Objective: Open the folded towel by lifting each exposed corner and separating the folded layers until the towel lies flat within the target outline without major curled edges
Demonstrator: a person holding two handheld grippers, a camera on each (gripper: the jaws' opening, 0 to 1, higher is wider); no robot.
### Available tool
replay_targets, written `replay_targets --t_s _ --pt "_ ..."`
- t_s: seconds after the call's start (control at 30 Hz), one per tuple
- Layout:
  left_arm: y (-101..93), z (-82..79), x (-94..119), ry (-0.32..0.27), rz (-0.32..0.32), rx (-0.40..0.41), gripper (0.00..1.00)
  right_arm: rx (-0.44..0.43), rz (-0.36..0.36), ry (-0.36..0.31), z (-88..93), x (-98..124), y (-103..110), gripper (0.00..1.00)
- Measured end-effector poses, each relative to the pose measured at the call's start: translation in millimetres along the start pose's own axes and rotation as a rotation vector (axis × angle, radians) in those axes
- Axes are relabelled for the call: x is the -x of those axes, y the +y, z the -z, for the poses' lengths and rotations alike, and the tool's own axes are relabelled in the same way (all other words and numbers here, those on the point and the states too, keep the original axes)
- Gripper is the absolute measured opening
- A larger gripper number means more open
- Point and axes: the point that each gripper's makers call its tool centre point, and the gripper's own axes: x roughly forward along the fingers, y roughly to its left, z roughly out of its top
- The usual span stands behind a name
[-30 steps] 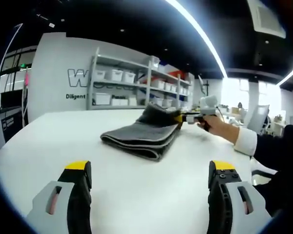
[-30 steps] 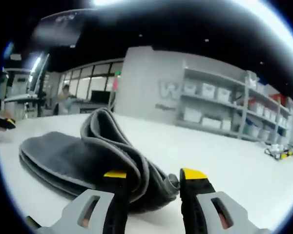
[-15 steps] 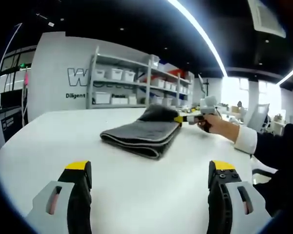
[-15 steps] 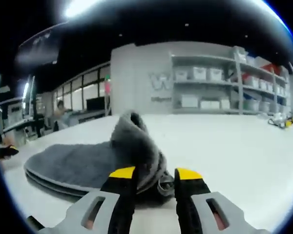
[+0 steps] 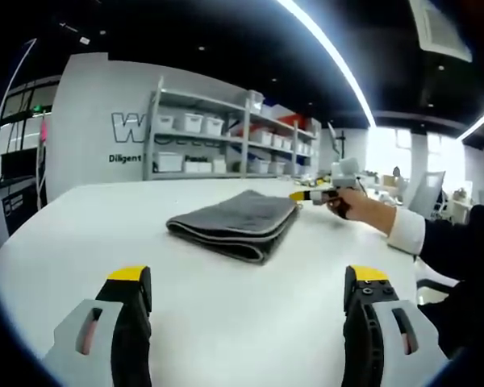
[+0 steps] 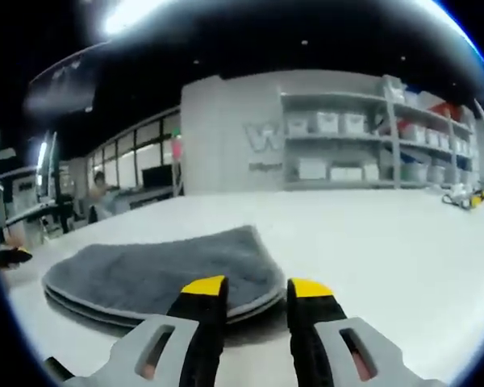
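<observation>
folded towel [image 6: 165,278] laid flat on worktop [image 5: 226,306], just ahead of right gripper [image 6: 254,292], jaws narrowly parted, nothing pinched. left gripper [image 5: 246,282] jaws spread wide.

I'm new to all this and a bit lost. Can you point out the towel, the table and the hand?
towel [image 5: 238,219]: left gripper view, its flat top.
table [image 5: 242,314]: left gripper view, bare white top.
hand [image 5: 356,207]: left gripper view, its back.
</observation>
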Motion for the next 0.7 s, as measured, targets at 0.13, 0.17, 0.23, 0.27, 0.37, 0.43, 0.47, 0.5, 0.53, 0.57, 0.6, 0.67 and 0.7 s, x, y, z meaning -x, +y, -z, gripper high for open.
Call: replay_targets --t_s 0.13,0.17,0.23,0.27,0.37,0.43,0.47,0.5,0.53,0.57,0.6,0.67,0.7 --pt "0.9 0.0 0 0.001 -0.002 -0.001 0.98 0.019 -0.027 -0.007 -2.7 0 9 0.27" --pt "1.3 0.1 0 0.001 -0.002 -0.001 0.98 0.035 -0.036 -0.010 -4.3 0 12 0.28" --pt "3.1 0.1 0 0.001 -0.001 -0.001 0.98 0.078 -0.083 -0.027 -9.6 0 26 0.32" --pt "4.3 -0.2 -1 0.001 -0.001 -0.001 0.98 0.097 -0.105 -0.030 -11.5 -1 33 0.33" --pt "8.8 -0.8 -1 0.003 -0.002 -0.001 0.98 0.178 -0.183 -0.049 -16.0 -2 56 0.38" --pt "11.4 -1.6 -1 0.003 -0.002 -0.001 0.98 0.194 -0.250 -0.045 -13.8 -2 73 0.42" --pt "12.1 -1.9 -1 0.002 -0.002 0.000 0.98 0.200 -0.268 -0.047 -13.6 -2 78 0.44" --pt "12.6 -2.2 0 0.001 -0.002 -0.001 0.98 0.203 -0.267 -0.049 -13.9 -2 79 0.46" --pt "12.0 -2.1 0 0.001 -0.003 -0.001 0.98 0.207 -0.273 -0.052 -14.4 -1 80 0.48" --pt "11.9 -2.2 0 0.001 -0.003 -0.001 0.98 0.208 -0.287 -0.056 -15.0 -1 83 0.51" --pt "10.4 -2.0 0 0.000 -0.004 -0.002 0.98 0.194 -0.311 -0.057 -14.5 -1 88 0.56" --pt "7.9 -1.9 0 -0.003 -0.006 -0.003 0.98 0.184 -0.349 -0.039 -10.2 -2 97 0.64" --pt "8.2 -2.1 0 -0.003 -0.006 -0.003 0.97 0.203 -0.356 -0.031 -7.9 -2 100 0.68"
